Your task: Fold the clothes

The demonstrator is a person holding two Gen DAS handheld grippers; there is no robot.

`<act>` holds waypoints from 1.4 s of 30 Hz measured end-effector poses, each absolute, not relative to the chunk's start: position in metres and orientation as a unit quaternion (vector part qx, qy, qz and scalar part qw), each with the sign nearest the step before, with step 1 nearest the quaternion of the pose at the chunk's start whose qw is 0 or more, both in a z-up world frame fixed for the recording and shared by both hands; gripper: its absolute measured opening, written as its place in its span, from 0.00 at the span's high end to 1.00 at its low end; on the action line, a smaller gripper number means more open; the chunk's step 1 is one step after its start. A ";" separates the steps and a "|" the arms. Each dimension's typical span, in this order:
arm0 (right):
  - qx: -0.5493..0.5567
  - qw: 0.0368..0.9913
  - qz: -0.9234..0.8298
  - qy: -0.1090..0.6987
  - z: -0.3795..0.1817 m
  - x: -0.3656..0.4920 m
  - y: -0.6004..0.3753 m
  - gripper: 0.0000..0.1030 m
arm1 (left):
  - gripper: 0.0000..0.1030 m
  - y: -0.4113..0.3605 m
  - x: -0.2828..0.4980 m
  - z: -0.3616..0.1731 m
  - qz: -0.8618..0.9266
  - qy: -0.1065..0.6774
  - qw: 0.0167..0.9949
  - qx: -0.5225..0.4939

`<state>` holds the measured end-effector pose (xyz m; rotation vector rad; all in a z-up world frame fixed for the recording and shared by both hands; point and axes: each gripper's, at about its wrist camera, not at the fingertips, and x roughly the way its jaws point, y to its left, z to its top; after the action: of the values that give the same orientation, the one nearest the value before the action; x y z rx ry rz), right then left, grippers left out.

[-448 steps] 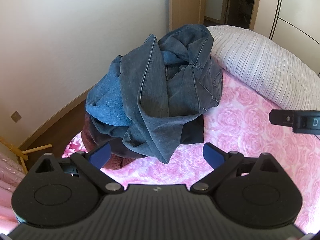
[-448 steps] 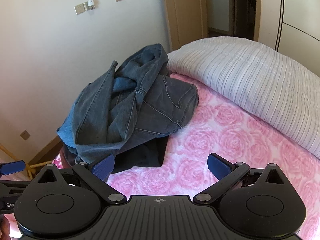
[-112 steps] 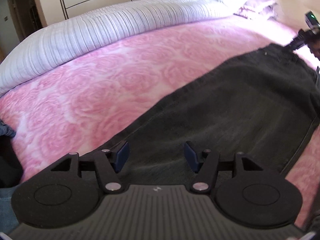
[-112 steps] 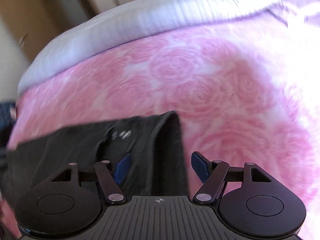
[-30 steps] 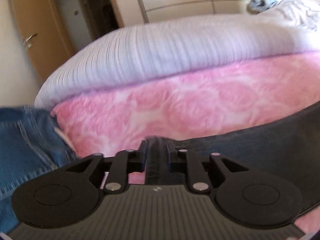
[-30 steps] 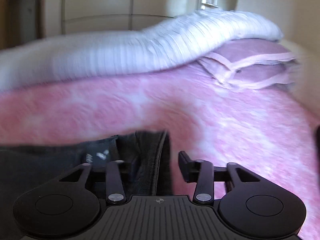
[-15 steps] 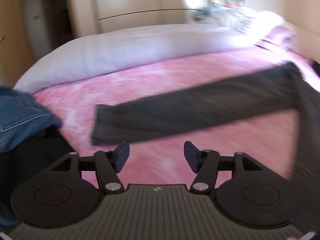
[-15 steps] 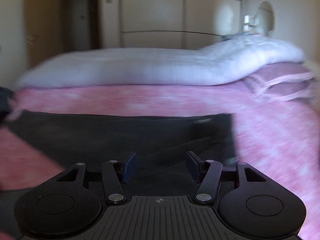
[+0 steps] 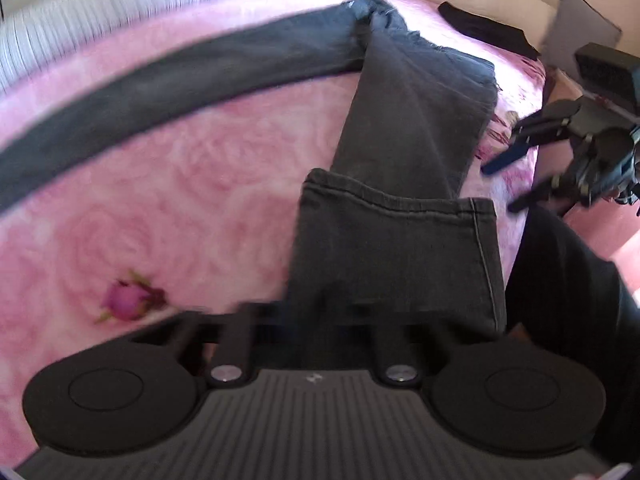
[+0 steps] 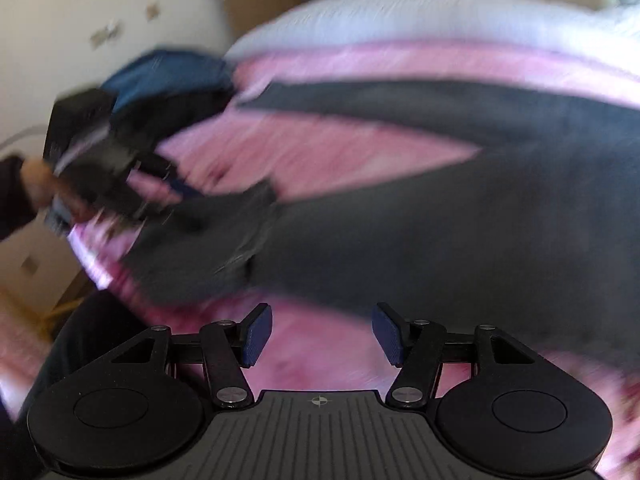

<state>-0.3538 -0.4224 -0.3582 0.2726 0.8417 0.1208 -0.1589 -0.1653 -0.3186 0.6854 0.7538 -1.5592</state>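
Dark grey jeans (image 9: 400,120) lie spread on the pink rose bedspread (image 9: 180,160). One leg runs off to the far left and the other comes straight at my left gripper (image 9: 314,312). A stitched hem edge (image 9: 396,206) crosses that near leg, and the cloth below it covers my left fingertips. In the right wrist view the jeans (image 10: 440,240) form a V, and the left gripper (image 10: 176,196) sits at the end of the near leg, blurred. My right gripper (image 10: 322,336) is open over bare bedspread, just short of the jeans' edge. The same gripper (image 9: 508,180) also shows at the right in the left wrist view.
A pile of blue jeans (image 10: 168,76) sits at the bed's far left corner. A white ribbed duvet (image 10: 400,20) runs along the back. A black garment (image 9: 480,28) and a grey pillow (image 9: 580,28) lie beyond the jeans. The person's dark-clad leg (image 9: 568,300) stands by the bed edge.
My left gripper has swung right and dropped onto the end of the near jeans leg, which now covers its fingertips. My right gripper has pulled back off the jeans and turned left.
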 end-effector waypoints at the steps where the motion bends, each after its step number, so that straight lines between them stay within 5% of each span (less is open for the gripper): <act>1: 0.131 0.898 0.068 0.414 -0.362 -0.350 -0.413 0.42 | 0.98 -0.155 -0.152 -0.309 -0.675 0.315 0.607 0.277; 6: 0.100 0.909 0.079 0.397 -0.360 -0.333 -0.392 0.42 | 0.97 -0.090 -0.089 -0.267 -0.625 0.296 0.700 0.179; 9: 0.081 0.914 0.085 0.387 -0.359 -0.322 -0.380 0.42 | 0.89 -0.044 -0.047 -0.259 -0.573 0.320 0.745 0.116; 15: 0.044 0.924 0.098 0.366 -0.357 -0.301 -0.355 0.42 | 0.84 0.018 -0.043 -0.266 -0.520 0.327 0.777 0.135; 21: 0.007 0.932 0.111 0.344 -0.355 -0.280 -0.331 0.41 | 0.58 -0.001 -0.056 -0.272 -0.543 0.325 0.761 0.146; 23: -0.005 0.934 0.112 0.339 -0.354 -0.275 -0.326 0.41 | 0.34 -0.026 -0.065 -0.272 -0.563 0.312 0.746 0.172; 28: 0.004 0.932 0.084 0.353 -0.346 -0.289 -0.373 0.41 | 0.32 -0.098 -0.068 -0.283 -0.595 0.276 0.707 0.264; 35: 0.129 0.918 0.108 0.358 -0.347 -0.277 -0.408 0.41 | 0.32 -0.171 -0.031 -0.321 -0.606 0.333 0.644 0.327; 42: 0.304 0.835 0.212 0.406 -0.384 -0.176 -0.399 0.41 | 0.32 -0.147 -0.004 -0.295 -0.619 0.349 0.659 0.248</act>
<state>-0.1765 -0.3986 -0.3835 0.6442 0.8595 0.4491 -0.0037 -0.1467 -0.2951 0.5615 0.7902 -1.4009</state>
